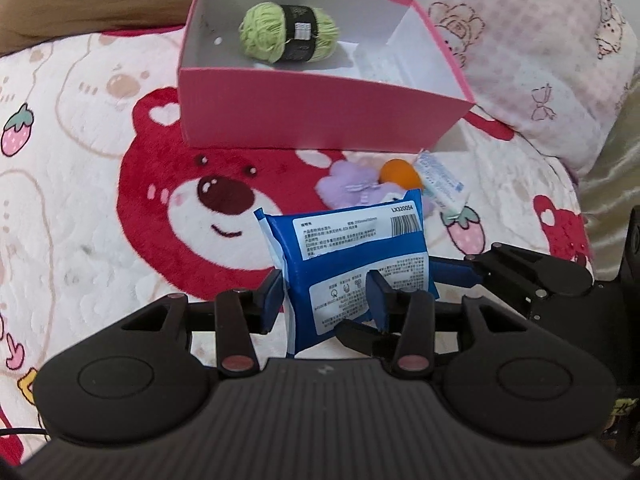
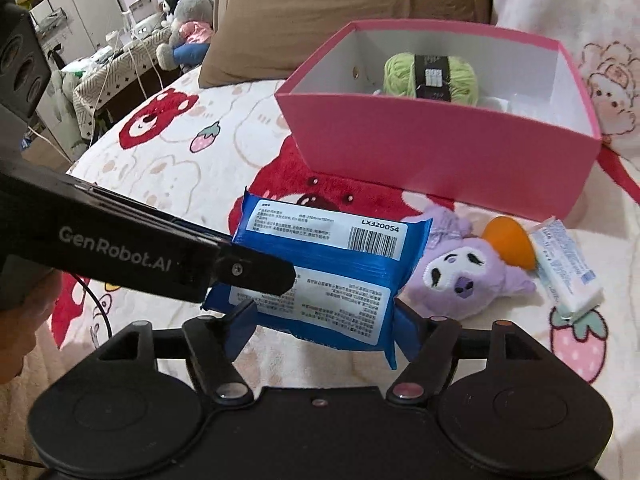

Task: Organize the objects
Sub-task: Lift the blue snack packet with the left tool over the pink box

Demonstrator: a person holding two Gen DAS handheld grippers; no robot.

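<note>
Left gripper [image 1: 326, 294] is pinching the blue wipes pack [image 1: 352, 256] above the bear blanket [image 1: 80, 220] — right gripper [image 2: 324, 322] is standing spread, pads clear; pink box [image 1: 320, 120] is holding green yarn [image 1: 288, 32].

The blue packet [image 2: 324, 276] carries a white label with the code "LX320054" above a barcode, printed at the label's right end; the same code is readable in the left wrist view [image 1: 352, 256]. The remaining label lines are small print, too fine to read. The side of the left gripper [image 2: 276, 276] bears the brand "GenRobot.AI" in pale letters. The black band around the green yarn [image 2: 430, 74] holds a white patch, illegible. The small white pack [image 2: 568, 268] shows blue print, unreadable.
</note>
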